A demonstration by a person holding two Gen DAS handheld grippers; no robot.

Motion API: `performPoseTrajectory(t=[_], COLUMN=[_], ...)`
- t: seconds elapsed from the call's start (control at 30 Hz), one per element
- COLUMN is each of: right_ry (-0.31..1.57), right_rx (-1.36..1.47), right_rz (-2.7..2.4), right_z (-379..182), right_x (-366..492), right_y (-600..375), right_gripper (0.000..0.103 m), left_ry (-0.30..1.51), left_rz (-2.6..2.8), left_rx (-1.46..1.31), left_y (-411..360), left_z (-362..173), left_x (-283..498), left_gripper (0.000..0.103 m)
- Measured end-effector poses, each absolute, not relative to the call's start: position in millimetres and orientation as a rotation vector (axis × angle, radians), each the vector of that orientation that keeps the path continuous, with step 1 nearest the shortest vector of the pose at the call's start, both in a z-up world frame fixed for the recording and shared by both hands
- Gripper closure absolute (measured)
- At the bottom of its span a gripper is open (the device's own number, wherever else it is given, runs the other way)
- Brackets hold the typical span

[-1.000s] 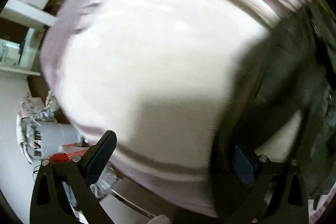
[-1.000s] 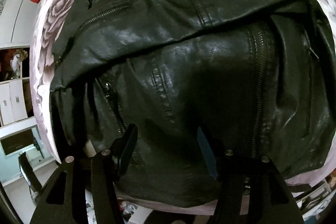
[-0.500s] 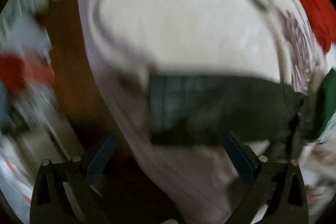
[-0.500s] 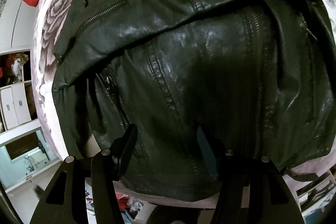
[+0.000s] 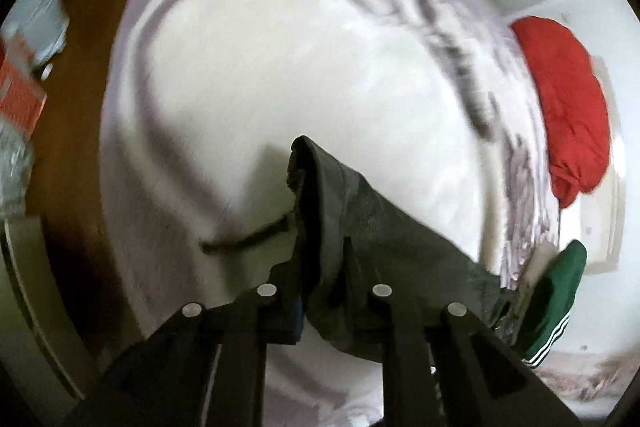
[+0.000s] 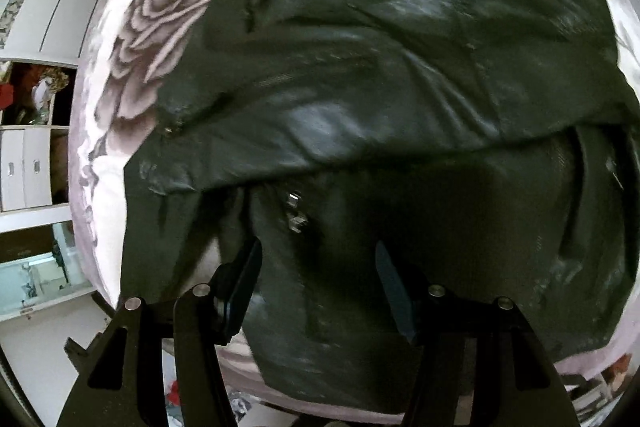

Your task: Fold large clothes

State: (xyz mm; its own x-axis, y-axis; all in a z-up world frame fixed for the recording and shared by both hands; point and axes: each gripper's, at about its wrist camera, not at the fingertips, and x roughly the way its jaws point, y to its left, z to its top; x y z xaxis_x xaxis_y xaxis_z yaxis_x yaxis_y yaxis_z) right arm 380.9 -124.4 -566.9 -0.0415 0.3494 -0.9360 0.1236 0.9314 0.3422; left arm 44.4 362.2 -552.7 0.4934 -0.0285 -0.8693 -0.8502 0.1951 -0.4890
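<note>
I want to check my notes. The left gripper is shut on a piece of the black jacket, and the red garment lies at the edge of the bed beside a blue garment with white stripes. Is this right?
Not quite. The striped garment is green, not blue; the left wrist view shows it. The rest holds: the left gripper, its jaws just closed, is shut on the black jacket, and the red garment lies at the bed's edge.

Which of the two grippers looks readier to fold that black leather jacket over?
Left. Its hand-held gripper has just closed on the black leather jacket's edge; the right one is open above it.
</note>
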Motion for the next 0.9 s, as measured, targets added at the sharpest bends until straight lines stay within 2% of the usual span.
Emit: performPoseTrajectory(t=[0.13, 0.3, 0.43, 0.53, 0.63, 0.7, 0.8, 0.9], right_ry=[1.604, 1.586, 1.549, 1.604, 1.639, 1.625, 1.59, 1.574], right_rx=[0.373, 0.342, 0.204, 0.101, -0.024, -0.049, 0.006, 0.074], right_rz=[0.207, 0.194, 0.109, 0.085, 0.082, 0.101, 0.114, 0.102], right_z=[-568, -568, -567, -597, -620, -609, -583, -566], right_x=[390, 407, 429, 448, 457, 457, 445, 426], right_y=[-102, -72, -49, -32, -16, -16, -38, -72], right_gripper=[0.042, 0.042, 0.042, 0.042, 0.042, 0.042, 0.042, 0.036], left_ry=[0.844, 0.943, 0.938, 0.941, 0.973, 0.981, 0.98, 0.987], left_rz=[0.653, 0.669, 0.65, 0.634, 0.622, 0.611, 0.551, 0.51], left_rx=[-1.253, -1.312, -1.304, -1.366, -1.348, -1.335, -1.364, -1.432], left_y=[384, 380, 378, 376, 367, 356, 334, 311], left_z=[-545, -605, -588, -581, -571, -566, -569, -585], left_x=[53, 43, 46, 37, 29, 29, 43, 63], left_gripper=[0.093, 0.09, 0.082, 0.078, 0.06, 0.038, 0.03, 0.03])
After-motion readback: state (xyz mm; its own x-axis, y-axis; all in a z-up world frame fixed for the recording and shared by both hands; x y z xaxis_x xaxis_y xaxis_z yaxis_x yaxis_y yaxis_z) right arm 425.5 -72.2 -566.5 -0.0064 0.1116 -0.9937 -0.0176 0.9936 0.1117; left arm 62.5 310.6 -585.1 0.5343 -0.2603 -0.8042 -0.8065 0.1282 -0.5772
